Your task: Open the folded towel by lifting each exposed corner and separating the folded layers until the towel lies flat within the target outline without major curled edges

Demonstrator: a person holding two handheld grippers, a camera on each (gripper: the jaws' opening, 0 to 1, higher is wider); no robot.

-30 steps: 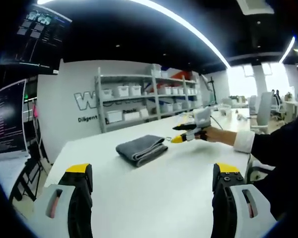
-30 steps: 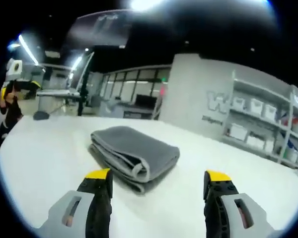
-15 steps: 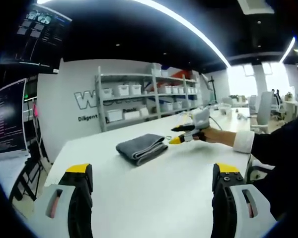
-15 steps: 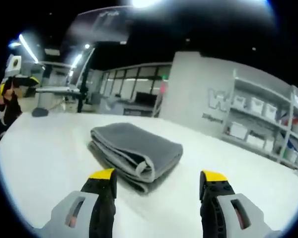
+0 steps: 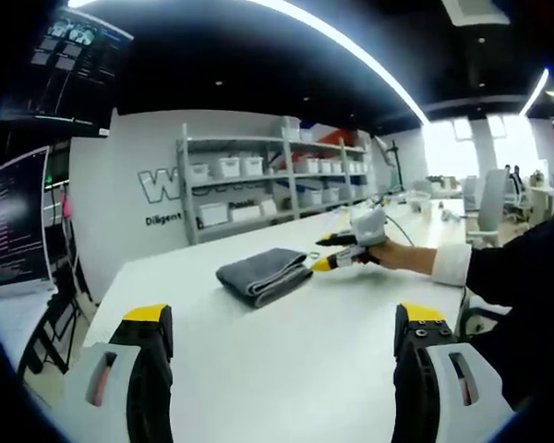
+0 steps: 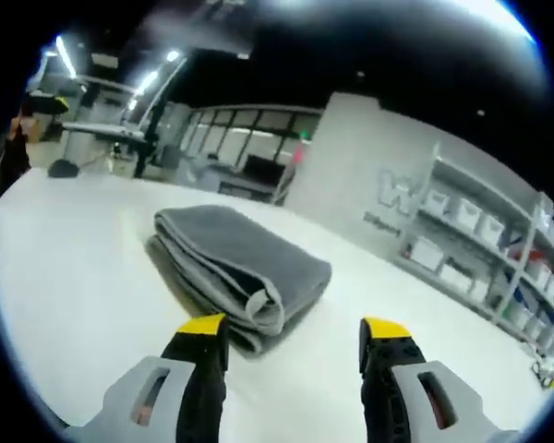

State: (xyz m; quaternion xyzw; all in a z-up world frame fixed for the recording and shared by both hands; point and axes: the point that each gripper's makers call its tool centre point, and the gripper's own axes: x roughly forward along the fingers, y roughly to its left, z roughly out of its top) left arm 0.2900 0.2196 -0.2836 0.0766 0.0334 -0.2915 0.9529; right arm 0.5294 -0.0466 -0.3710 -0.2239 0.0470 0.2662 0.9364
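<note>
Between our right gripper [image 6: 291,329] jaws, parted and holding nothing, sits the folded towel [image 6: 235,263] just ahead.

Our left gripper [image 5: 282,323] hangs well back over the bare white table [image 5: 286,369], jaws wide and empty. We judge the corner pick is next: we should slide one jaw under the top layer at the near fold, pinch only that layer, and peel up slowly. The towel is grey, plush and soft, stacked in rounded folds with a small tag [image 6: 256,302] at the near edge.
</note>
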